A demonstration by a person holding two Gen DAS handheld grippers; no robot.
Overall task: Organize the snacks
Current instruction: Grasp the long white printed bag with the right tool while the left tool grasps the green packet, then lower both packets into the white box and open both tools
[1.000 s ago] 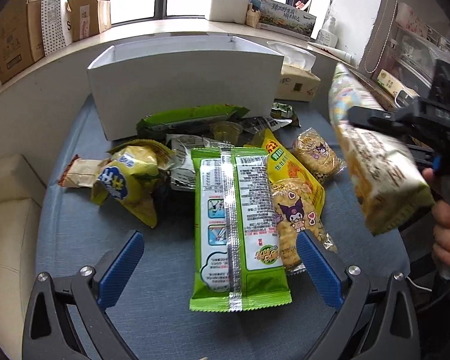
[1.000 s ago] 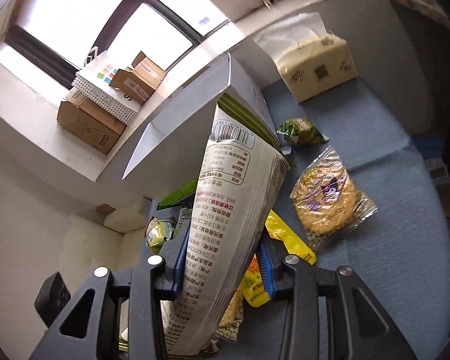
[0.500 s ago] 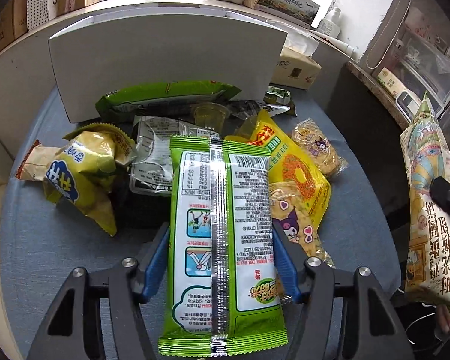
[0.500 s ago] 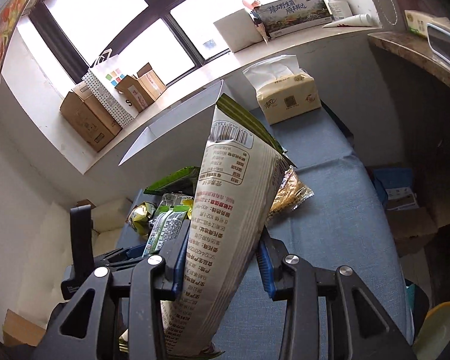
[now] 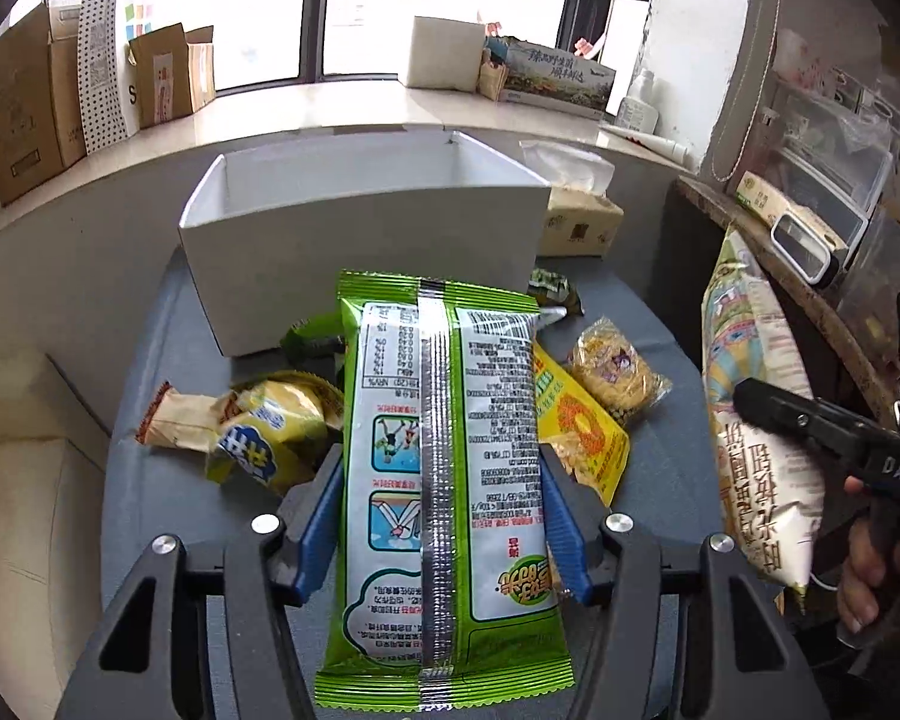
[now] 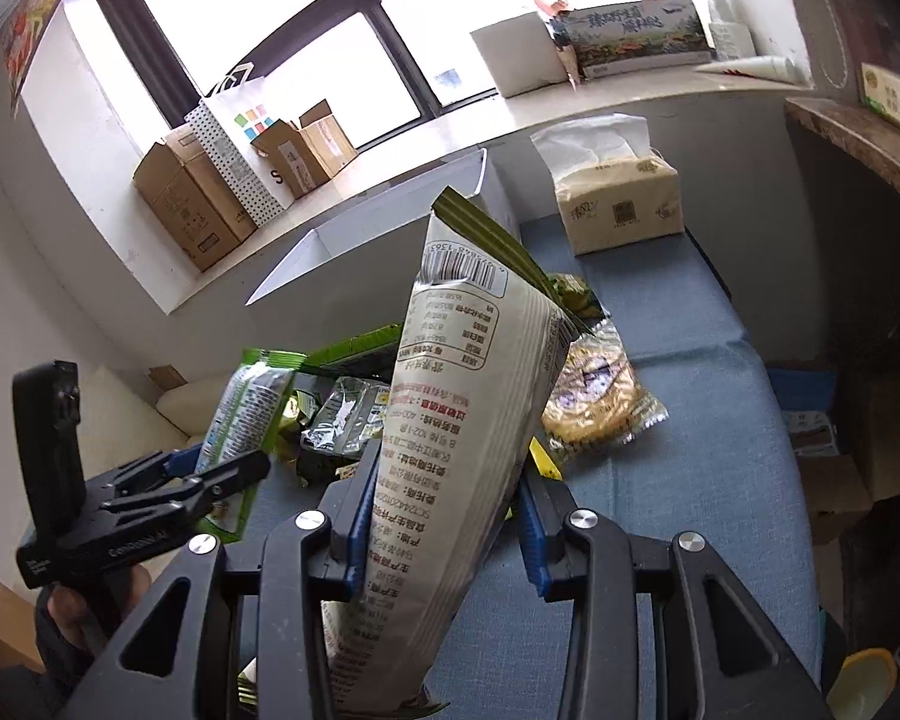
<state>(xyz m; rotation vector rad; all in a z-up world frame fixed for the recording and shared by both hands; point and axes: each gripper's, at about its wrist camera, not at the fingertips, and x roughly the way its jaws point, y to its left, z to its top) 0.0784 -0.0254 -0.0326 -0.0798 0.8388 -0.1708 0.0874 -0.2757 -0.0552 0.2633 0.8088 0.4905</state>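
Observation:
My left gripper point(image 5: 441, 516) is shut on a long green snack pack point(image 5: 444, 468) and holds it lifted above the blue table, pointing at the open white box point(image 5: 360, 240) behind the pile. The pack also shows in the right wrist view point(image 6: 246, 414). My right gripper point(image 6: 444, 516) is shut on a tall white snack bag point(image 6: 450, 456), held upright off to the right; it shows in the left wrist view point(image 5: 762, 438). Loose snacks lie on the table: a yellow bag point(image 5: 270, 432), a yellow-orange pack point(image 5: 582, 426) and a clear cracker pack point(image 5: 621, 372).
A tissue box point(image 5: 579, 219) stands right of the white box. Cardboard boxes point(image 5: 24, 114) and a paper bag point(image 5: 114, 54) sit on the window sill. A counter with a clear container point(image 5: 810, 228) runs along the right. A beige cushion point(image 5: 18, 510) lies left.
My left gripper closed on the green pack and lifted it off the pile toward the white box. My right gripper kept its bag and swung out to the right side.

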